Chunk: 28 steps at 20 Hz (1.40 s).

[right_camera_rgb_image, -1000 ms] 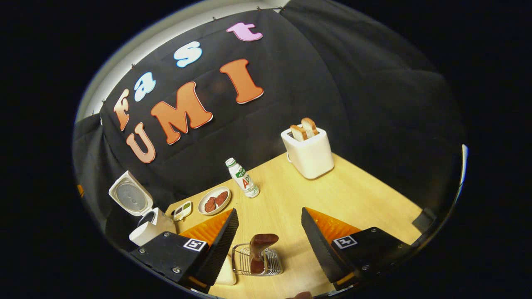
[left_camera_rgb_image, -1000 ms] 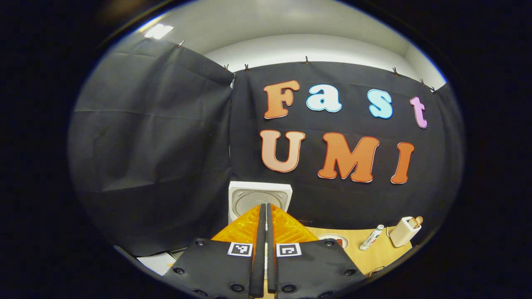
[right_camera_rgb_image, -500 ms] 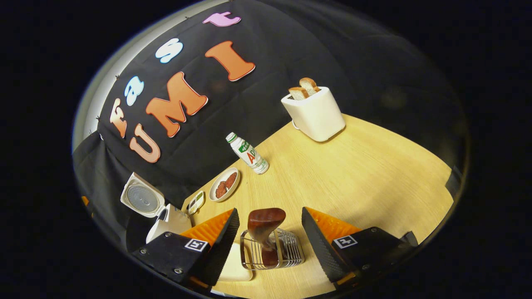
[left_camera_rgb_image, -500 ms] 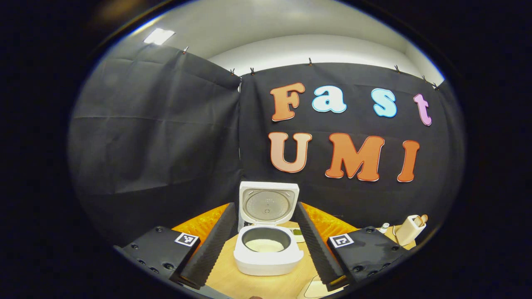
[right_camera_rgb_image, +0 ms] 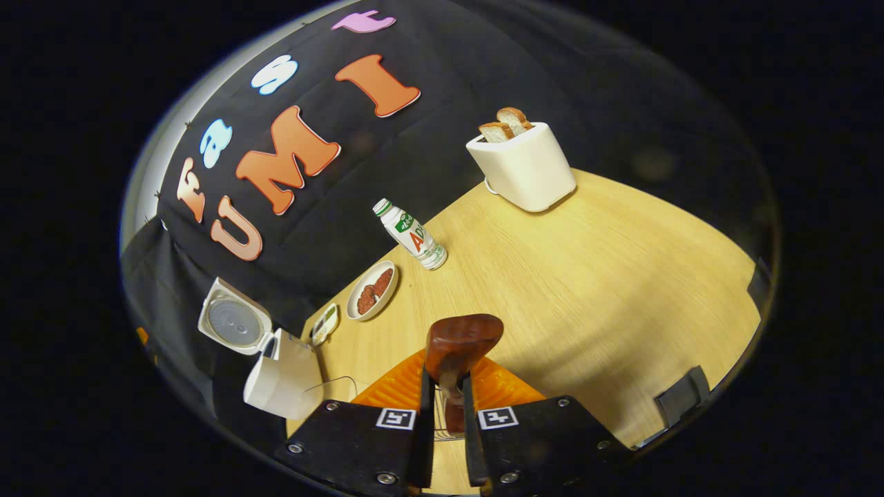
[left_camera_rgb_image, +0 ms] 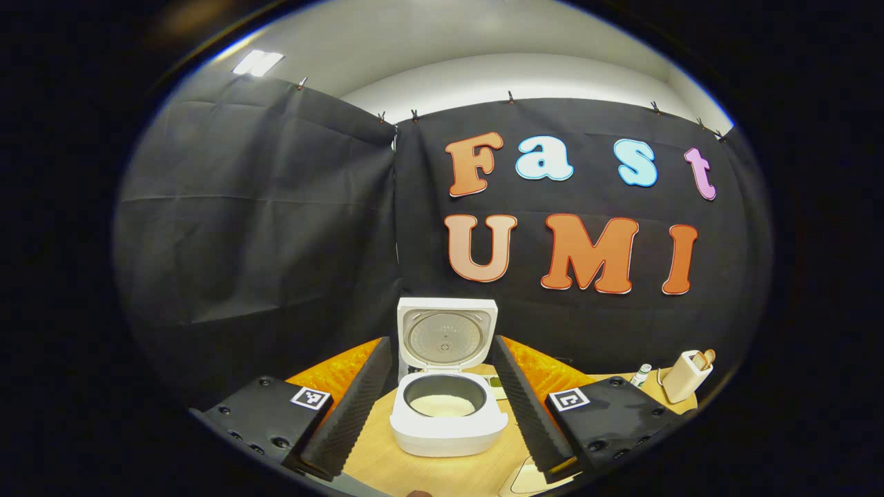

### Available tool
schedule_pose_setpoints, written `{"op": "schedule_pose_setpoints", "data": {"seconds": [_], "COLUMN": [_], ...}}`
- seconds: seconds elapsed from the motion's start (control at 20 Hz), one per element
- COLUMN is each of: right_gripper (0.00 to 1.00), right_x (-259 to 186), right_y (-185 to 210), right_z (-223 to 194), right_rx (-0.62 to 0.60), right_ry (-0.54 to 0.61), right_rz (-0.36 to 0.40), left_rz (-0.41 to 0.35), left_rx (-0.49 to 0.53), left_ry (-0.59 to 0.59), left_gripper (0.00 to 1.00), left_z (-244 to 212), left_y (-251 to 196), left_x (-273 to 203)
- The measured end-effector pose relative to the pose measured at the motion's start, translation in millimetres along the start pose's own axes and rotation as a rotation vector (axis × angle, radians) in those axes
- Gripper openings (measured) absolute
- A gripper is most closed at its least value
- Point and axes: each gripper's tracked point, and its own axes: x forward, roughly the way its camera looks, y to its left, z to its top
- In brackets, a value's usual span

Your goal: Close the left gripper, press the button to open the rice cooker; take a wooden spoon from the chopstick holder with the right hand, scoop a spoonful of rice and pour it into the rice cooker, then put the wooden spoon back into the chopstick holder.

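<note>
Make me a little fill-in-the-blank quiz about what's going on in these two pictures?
1. The rice cooker has its lid ____.
2. The right gripper is shut on the wooden ____.
3. The toaster holds two slices of ____.
4. The left gripper has its fingers ____.

Missing words: open; spoon; bread; open

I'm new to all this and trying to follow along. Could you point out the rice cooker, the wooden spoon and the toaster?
rice cooker (left_camera_rgb_image: 449,431): left gripper view, front of its white body.
wooden spoon (right_camera_rgb_image: 461,336): right gripper view, on its dark bowl.
toaster (right_camera_rgb_image: 525,169): right gripper view, on its white side.
</note>
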Motion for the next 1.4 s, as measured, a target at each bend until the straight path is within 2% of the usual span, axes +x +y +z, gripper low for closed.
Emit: {"op": "schedule_pose_setpoints", "data": {"seconds": [0.1, 0.25, 0.3, 0.45, 0.6, 0.8, 0.95, 1.15, 1.25, 1.4], "right_gripper": [0.12, 0.02, 0.01, 0.01, 0.01, 0.01, 0.01, 0.01, 0.01, 0.01], "right_x": [-1.9, -8.0, -11.8, -26.0, -50.0, -77.1, -81.0, -70.6, -60.1, -39.6], "right_y": [0.3, 3.8, 6.9, 21.9, 41.9, 92.5, 133.2, 177.9, 194.2, 206.1], "right_z": [2.3, 10.5, 14.8, 27.7, 44.7, 53.8, 46.3, 21.4, 3.9, -20.6], "right_rx": [-0.026, -0.060, -0.070, -0.096, -0.216, -0.317, -0.402, -0.484, -0.522, -0.609], "right_ry": [-0.018, -0.047, -0.062, -0.106, -0.168, -0.225, -0.252, -0.263, -0.248, -0.232], "right_rz": [-0.024, -0.054, -0.058, -0.085, -0.115, -0.081, -0.056, -0.034, -0.015, -0.024], "left_rz": [-0.019, -0.055, -0.068, -0.097, -0.129, -0.188, -0.229, -0.228, -0.236, -0.252], "left_rx": [-0.001, -0.009, -0.015, -0.008, 0.032, 0.025, 0.011, 0.016, 0.026, 0.032], "left_ry": [0.003, 0.014, 0.013, 0.003, -0.005, 0.039, 0.063, 0.047, 0.044, 0.040], "left_gripper": [1.00, 0.99, 0.96, 0.99, 1.00, 0.99, 1.00, 1.00, 1.00, 1.00], "left_z": [-1.2, -2.2, -1.9, 3.0, -0.1, -19.0, -26.6, -23.7, -25.1, -27.0], "left_y": [2.9, 8.4, 10.6, 20.1, 26.4, 31.8, 37.1, 55.6, 61.5, 66.3], "left_x": [8.7, 24.3, 30.5, 45.7, 59.8, 75.9, 87.5, 103.4, 109.9, 119.8]}}
